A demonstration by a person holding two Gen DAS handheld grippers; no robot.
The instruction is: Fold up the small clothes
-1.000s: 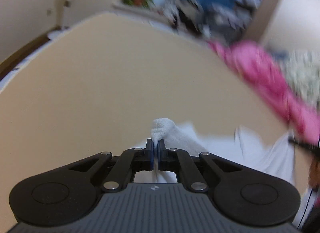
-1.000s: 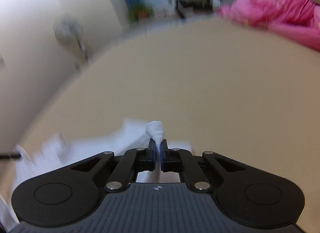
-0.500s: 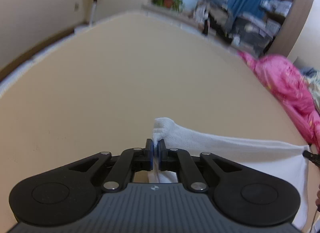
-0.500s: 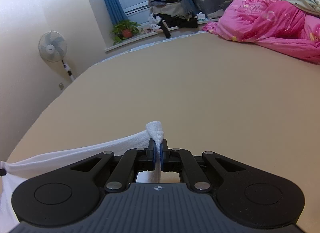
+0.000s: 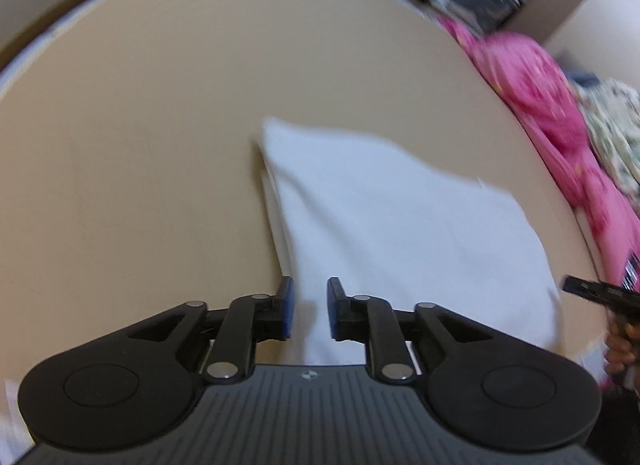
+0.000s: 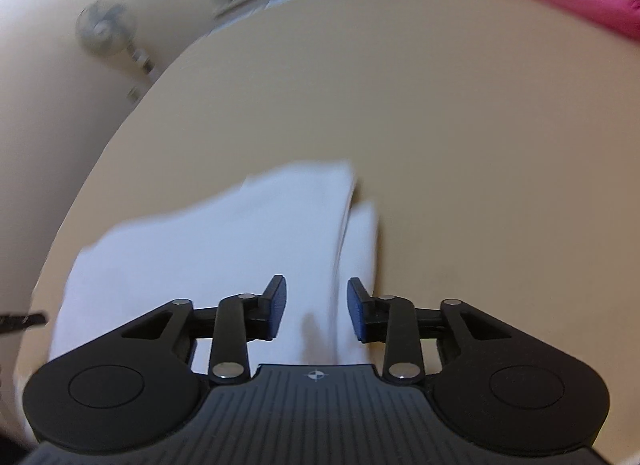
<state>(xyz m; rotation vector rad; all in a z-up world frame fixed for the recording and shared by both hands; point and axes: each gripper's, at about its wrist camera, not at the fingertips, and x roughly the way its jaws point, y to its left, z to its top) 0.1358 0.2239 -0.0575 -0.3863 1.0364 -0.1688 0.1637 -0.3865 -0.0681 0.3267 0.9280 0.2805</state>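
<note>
The white cloth (image 5: 404, 233) is lying flat on the tan bed (image 5: 140, 145), filling the centre and lower right of the left view. The left gripper (image 5: 308, 307) is hanging released over its near left edge. The right gripper (image 6: 316, 307) is likewise gaping empty above the cloth's doubled right edge, lower centre.

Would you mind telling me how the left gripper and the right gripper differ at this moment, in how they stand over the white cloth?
The left gripper sits at the white cloth's left edge, with bare beige surface beside it; the right gripper sits near the cloth's right edge, where a second layer peeks out. The right gripper's jaws stand somewhat wider apart than the left's. Both are open, holding nothing, with the cloth lying flat beneath them.
</note>
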